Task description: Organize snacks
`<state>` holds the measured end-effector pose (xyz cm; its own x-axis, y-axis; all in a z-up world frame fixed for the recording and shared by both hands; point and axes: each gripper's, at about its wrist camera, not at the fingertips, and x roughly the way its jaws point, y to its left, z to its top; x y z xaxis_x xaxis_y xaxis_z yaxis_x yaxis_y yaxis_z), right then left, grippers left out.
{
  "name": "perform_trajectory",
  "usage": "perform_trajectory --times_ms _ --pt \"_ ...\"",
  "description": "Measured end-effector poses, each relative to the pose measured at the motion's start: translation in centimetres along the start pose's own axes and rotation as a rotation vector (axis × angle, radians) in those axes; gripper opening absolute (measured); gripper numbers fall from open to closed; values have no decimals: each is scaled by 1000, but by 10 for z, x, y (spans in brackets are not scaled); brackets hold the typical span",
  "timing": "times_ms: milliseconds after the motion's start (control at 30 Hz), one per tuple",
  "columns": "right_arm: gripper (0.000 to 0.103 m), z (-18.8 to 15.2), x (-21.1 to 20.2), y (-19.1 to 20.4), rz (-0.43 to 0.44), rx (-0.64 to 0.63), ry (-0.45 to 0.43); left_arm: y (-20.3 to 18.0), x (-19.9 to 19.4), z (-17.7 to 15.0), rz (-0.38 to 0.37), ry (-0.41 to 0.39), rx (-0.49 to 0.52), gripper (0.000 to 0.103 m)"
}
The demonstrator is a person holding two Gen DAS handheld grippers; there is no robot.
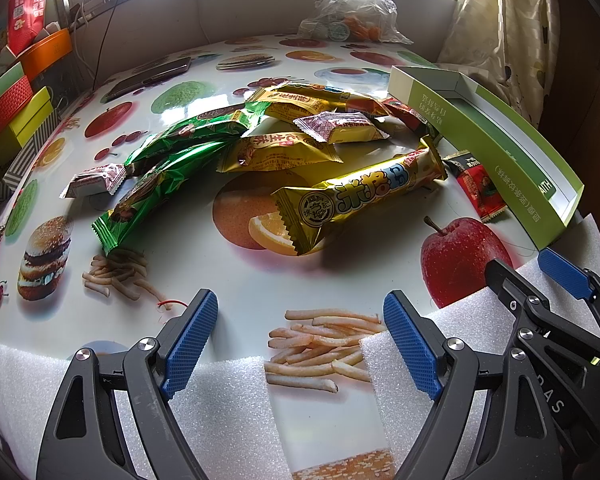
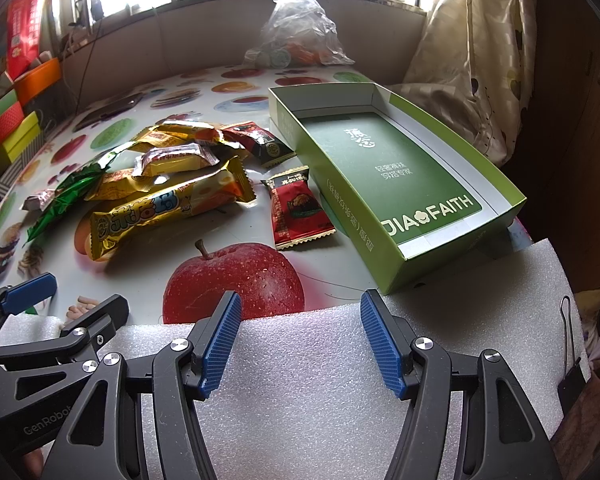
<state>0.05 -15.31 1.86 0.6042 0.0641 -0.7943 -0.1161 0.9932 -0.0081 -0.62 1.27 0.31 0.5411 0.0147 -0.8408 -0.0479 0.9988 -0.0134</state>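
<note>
Left wrist view: the left gripper (image 1: 300, 344) hovers at the table's (image 1: 340, 272) near edge, jaws spread wide and empty, aimed at the snack pile (image 1: 260, 136) in the table's middle. The long yellow pack (image 1: 360, 196) lies nearest, the likely first pick.

Right wrist view: the right gripper (image 2: 300, 344) also stands open and empty over the foam strip (image 2: 300, 380). The green box (image 2: 400, 184), empty, sits along the right edge, mouth up to receive snacks; a red packet (image 2: 300, 212) lies just beside it.

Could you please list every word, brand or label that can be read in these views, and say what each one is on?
"JIA FAITH": floor of the green box.
"GenRobot": left gripper body.
"AS", partly cut off: right gripper body.
Chinese print on the yellow snack bar and red packet: not legible to me.
</note>
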Motion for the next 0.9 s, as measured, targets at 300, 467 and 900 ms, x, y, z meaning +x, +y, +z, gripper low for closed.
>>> perform_trajectory --times_ms 300,467,900 --pt "63 0 0 0 0 0 0 0 0 0 0 0 0 85" --pt "63 0 0 1 -2 -4 0 2 0 2 -9 5 -1 85" --pt "62 23 -12 14 116 -59 -43 43 -25 18 -51 -53 -58 85"
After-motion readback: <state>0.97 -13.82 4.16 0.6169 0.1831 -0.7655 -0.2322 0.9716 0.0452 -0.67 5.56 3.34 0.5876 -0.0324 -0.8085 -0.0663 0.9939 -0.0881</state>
